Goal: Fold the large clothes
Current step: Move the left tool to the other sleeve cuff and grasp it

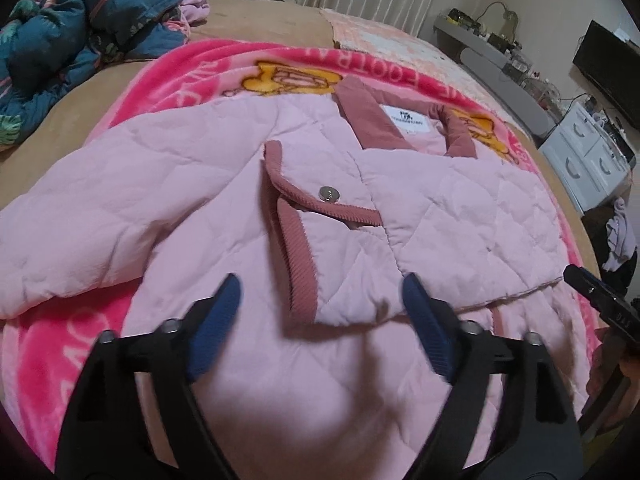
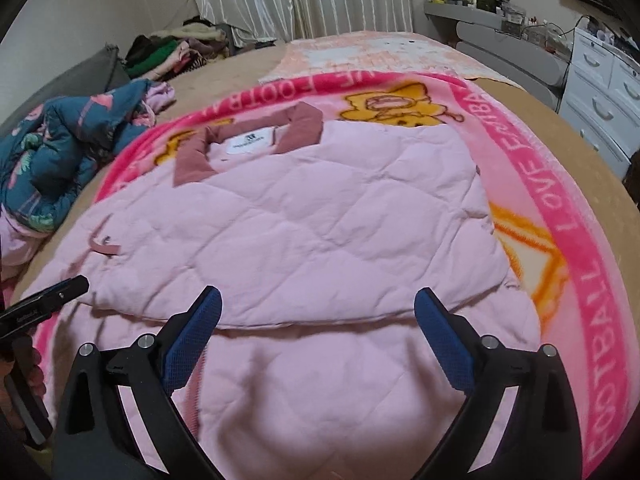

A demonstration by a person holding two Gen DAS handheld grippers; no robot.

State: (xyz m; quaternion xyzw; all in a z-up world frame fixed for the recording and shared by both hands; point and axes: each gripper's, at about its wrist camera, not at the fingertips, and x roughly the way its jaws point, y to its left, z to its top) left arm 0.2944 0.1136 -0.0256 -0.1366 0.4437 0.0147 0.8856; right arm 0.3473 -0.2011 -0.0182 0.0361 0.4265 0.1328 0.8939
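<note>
Both the left gripper (image 1: 322, 300) and right gripper (image 2: 318, 312) hover spread wide, holding nothing, above the pale pink quilted jacket (image 1: 460, 208) on the bright pink fleece blanket (image 2: 592, 280).

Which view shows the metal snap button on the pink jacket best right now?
The left wrist view: the metal snap button sits sharp and central on the folded cuff of the pink jacket. The right wrist view shows only the cuff's trim at far left; the snap is not clear there.
</note>
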